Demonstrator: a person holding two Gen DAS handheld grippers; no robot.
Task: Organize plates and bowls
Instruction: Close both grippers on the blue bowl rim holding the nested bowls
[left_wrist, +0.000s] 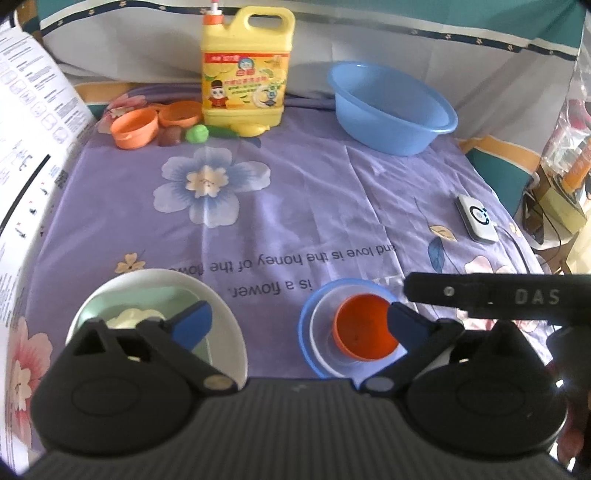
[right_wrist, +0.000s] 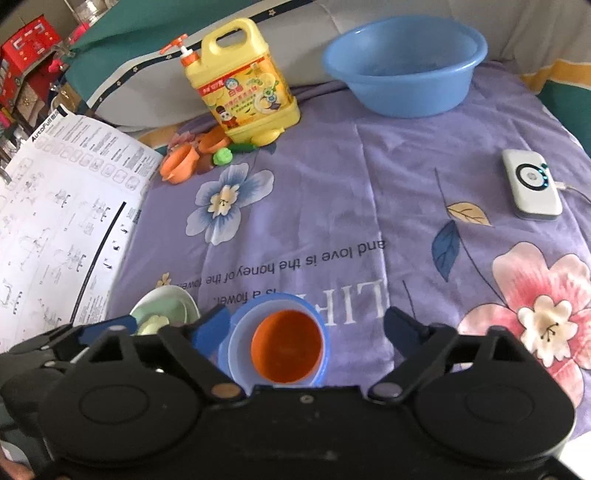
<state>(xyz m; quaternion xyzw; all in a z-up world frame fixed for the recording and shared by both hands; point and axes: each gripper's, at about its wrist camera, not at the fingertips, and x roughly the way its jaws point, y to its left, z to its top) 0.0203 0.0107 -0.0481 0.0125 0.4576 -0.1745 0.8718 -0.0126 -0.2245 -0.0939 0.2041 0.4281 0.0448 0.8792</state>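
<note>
Left gripper (left_wrist: 299, 323) released, right gripper (right_wrist: 308, 328) released (both empty), orange bowl (right_wrist: 286, 347) nested in blue bowl (right_wrist: 242, 325).

A yellow detergent jug (left_wrist: 245, 81), blue basin (left_wrist: 393, 107), white device (right_wrist: 532, 184) and printed sheet (right_wrist: 62, 221) sit on purple cloth (left_wrist: 314, 192).

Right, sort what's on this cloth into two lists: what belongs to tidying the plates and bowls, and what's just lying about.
Part of the job:
- white plate holding a green dish
- blue bowl with a clear bowl and orange cup nested inside

Just lying about:
- yellow detergent jug
- blue basin
- orange toy cups
- white device
- instruction sheet
</note>
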